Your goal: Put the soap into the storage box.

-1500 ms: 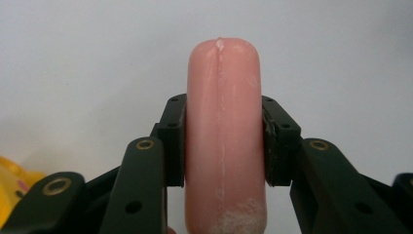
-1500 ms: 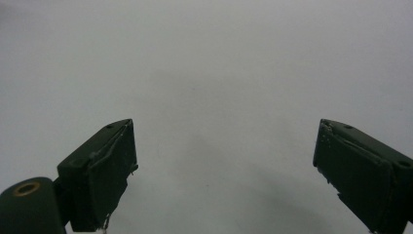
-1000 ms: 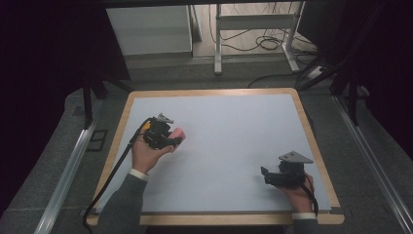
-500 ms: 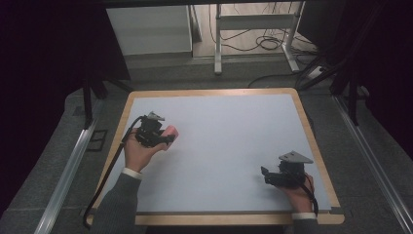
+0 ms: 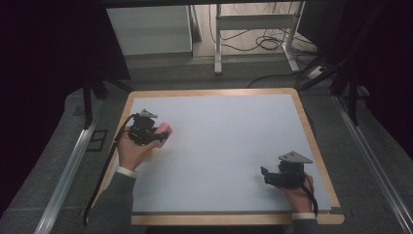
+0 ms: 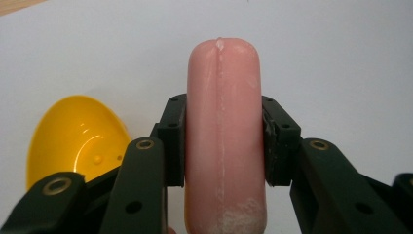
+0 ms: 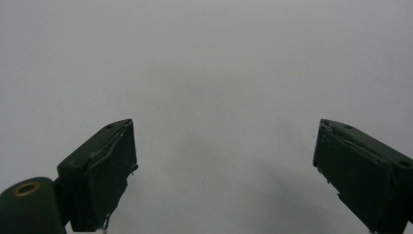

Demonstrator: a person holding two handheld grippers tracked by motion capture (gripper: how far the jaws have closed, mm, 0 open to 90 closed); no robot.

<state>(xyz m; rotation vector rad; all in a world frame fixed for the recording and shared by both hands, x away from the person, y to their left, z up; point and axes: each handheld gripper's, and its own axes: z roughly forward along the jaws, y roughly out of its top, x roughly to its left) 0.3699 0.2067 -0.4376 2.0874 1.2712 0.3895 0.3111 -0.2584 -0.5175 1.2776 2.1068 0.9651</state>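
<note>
Pink and smooth, the sausage-shaped piece (image 6: 224, 141) sits clamped between the jaws of the left gripper (image 5: 158, 134), near the left side of the white table (image 5: 229, 146). Just beside it in the left gripper view lies a yellow bowl-like shell (image 6: 75, 141). Well apart, near the front right corner, the right gripper (image 5: 265, 175) rests with jaws spread wide, nothing between them.

Sausage (image 6: 224, 141) between left tongs (image 6: 224, 141), bowl (image 6: 73, 141) just left of it, right tongs (image 5: 272, 178) well apart on table (image 5: 234, 131)
</note>
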